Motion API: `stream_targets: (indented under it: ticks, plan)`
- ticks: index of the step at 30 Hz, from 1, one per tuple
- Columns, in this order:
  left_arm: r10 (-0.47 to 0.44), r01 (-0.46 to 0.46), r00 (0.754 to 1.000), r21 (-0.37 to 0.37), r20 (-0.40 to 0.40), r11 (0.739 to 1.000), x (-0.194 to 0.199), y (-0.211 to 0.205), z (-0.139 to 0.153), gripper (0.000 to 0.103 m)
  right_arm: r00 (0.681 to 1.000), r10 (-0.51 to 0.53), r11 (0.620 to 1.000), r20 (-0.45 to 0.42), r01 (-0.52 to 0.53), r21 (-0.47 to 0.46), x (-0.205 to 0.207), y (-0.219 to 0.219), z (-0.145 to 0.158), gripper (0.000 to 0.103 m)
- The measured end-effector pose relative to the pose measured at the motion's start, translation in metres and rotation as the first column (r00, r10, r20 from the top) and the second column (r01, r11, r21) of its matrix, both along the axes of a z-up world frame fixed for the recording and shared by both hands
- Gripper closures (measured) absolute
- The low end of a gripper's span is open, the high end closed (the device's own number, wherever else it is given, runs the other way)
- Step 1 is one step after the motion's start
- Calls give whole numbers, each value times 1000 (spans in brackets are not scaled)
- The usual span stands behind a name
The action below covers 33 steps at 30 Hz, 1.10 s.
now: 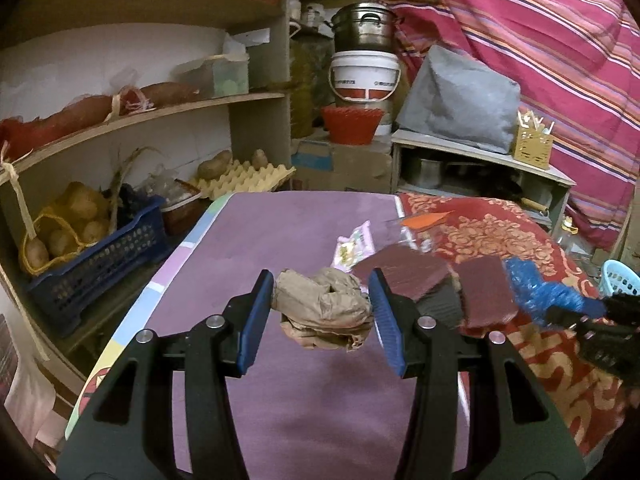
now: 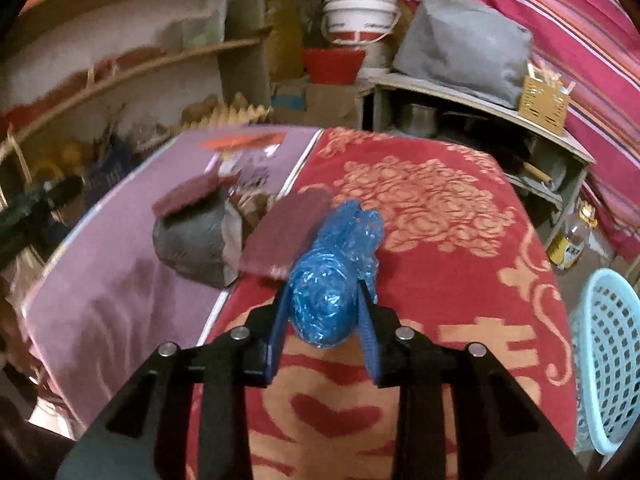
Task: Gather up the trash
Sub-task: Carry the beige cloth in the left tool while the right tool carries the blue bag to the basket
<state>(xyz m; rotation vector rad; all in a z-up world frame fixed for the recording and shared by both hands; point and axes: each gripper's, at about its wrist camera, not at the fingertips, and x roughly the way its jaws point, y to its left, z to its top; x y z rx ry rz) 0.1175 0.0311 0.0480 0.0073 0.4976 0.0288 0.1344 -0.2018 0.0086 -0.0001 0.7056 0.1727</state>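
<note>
My left gripper (image 1: pixel 322 304) is clamped on a crumpled brown paper wad (image 1: pixel 324 312), creased and bunched, lifted clear over the purple mat (image 1: pixel 280 232). My right gripper (image 2: pixel 322 312) is clamped on a blue plastic bag (image 2: pixel 332 276), shiny, twisted into a tight ball with a loose tail, held above the red patterned blanket (image 2: pixel 440 240). Just beyond it lie two maroon scrub pads (image 2: pixel 284 236), one propped on a grey crumpled bag (image 2: pixel 192 240). Farther back on the mat: a clear wrapper with an orange label (image 2: pixel 240 142). Light blue basket (image 2: pixel 608 360) at right edge. Shelves (image 1: pixel 160 108) behind.
</note>
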Motion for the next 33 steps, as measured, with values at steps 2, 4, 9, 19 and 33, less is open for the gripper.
stream_targets:
  ticks: [2,4,9,19,33]
  plan:
    - [-10,10,1000,1,7,1000,-1,-8,3,55,999,-24,1000,23,24,15,-7,-17,8,70]
    - [-22,22,1000,2,12,1000,-1,-16,5,55,998,-45,999,40,45,22,-11,-30,13,70]
    - [-51,50,998,27,22,998,-5,-37,7,55,995,-82,996,53,81,34,-17,-58,18,70]
    - [-126,125,991,25,39,992,-8,-85,18,55,980,-162,987,113,159,34,-40,-110,34,70]
    - [-300,300,953,17,37,954,-6,-193,16,55,925,-363,932,114,360,51,-79,-222,30,70]
